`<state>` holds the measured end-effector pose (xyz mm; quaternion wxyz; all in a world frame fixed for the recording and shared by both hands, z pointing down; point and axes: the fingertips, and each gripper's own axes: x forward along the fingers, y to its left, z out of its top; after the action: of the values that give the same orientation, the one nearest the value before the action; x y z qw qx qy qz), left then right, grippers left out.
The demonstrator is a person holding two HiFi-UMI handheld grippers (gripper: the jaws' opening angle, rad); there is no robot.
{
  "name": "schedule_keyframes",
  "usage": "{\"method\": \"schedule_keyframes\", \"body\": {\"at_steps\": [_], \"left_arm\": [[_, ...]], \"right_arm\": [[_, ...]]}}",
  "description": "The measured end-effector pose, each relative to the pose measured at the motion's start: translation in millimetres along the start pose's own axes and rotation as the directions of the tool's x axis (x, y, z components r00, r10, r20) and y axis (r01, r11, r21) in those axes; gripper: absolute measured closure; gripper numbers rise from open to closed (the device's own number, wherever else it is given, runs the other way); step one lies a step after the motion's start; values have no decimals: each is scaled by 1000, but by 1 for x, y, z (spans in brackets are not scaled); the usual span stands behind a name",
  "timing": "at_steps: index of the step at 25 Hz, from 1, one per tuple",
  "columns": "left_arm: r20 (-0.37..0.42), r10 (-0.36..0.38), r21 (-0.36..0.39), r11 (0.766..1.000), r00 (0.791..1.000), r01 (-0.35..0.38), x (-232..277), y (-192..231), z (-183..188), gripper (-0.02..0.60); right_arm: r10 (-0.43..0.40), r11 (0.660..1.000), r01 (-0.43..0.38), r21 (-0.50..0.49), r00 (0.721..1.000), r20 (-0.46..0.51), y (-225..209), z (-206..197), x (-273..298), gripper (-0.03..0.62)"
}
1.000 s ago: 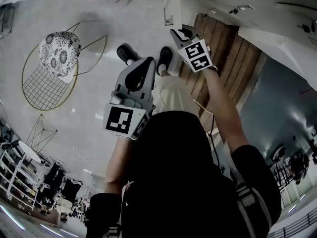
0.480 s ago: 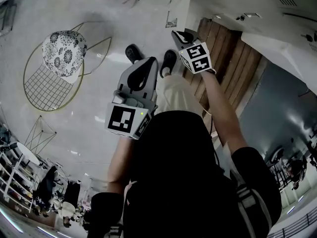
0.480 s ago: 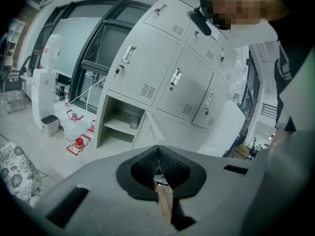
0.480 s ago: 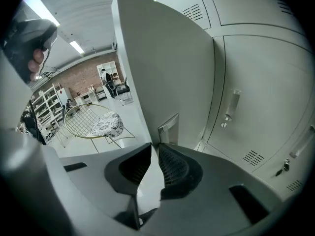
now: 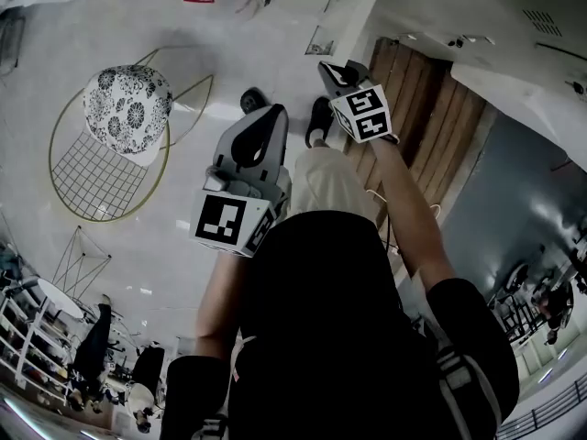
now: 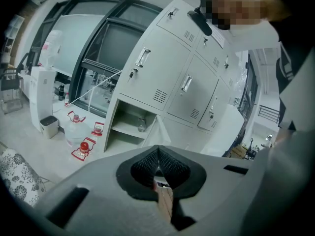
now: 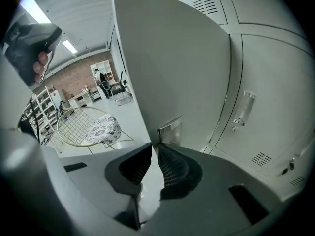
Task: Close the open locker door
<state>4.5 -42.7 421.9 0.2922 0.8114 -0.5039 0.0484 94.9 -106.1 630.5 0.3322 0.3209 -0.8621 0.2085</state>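
Observation:
The open locker door (image 7: pixel 182 68) is a light grey panel that fills the middle of the right gripper view, with a metal handle (image 7: pixel 170 130) near its free edge. My right gripper (image 7: pixel 153 149) has its jaws nearly together right at that edge, with nothing clearly between them. From the head view, the right gripper (image 5: pixel 332 65) is raised to the end of the door (image 5: pixel 353 7). My left gripper (image 5: pixel 266 117) is held lower and to the left, its pads meeting on nothing (image 6: pixel 157 154). The left gripper view shows the open compartment (image 6: pixel 130 127) and the door (image 6: pixel 158 129) edge-on.
A gold wire chair (image 5: pixel 110 145) with a patterned cushion stands on the pale floor to the left. Water jugs with red handles (image 6: pixel 81 149) sit by the lockers' left end. Shut lockers (image 7: pixel 256 97) line the right. Wooden boards (image 5: pixel 431 117) lie beside my feet.
The person has stepped slightly forward, and the right gripper has come a little closer to the door's edge. The left gripper keeps its place beside the body.

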Motion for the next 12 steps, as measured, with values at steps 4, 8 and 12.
{"method": "schedule_keyframes", "body": {"at_steps": [4,8,12], "left_arm": [[10,-15,3,1000,1000,15,-6,28,10,565],[20,-27,3,1000,999,27,-13,51,22,565],[23,-39,4,999,999,39,-18,73,31,565]], "right_arm": [[-38,999,38,11,999,-7,9,11,13,548],[-81,997,82,6,996,-28,17,22,25,549],[-113,992,115,53,993,-33,22,33,38,549]]}}
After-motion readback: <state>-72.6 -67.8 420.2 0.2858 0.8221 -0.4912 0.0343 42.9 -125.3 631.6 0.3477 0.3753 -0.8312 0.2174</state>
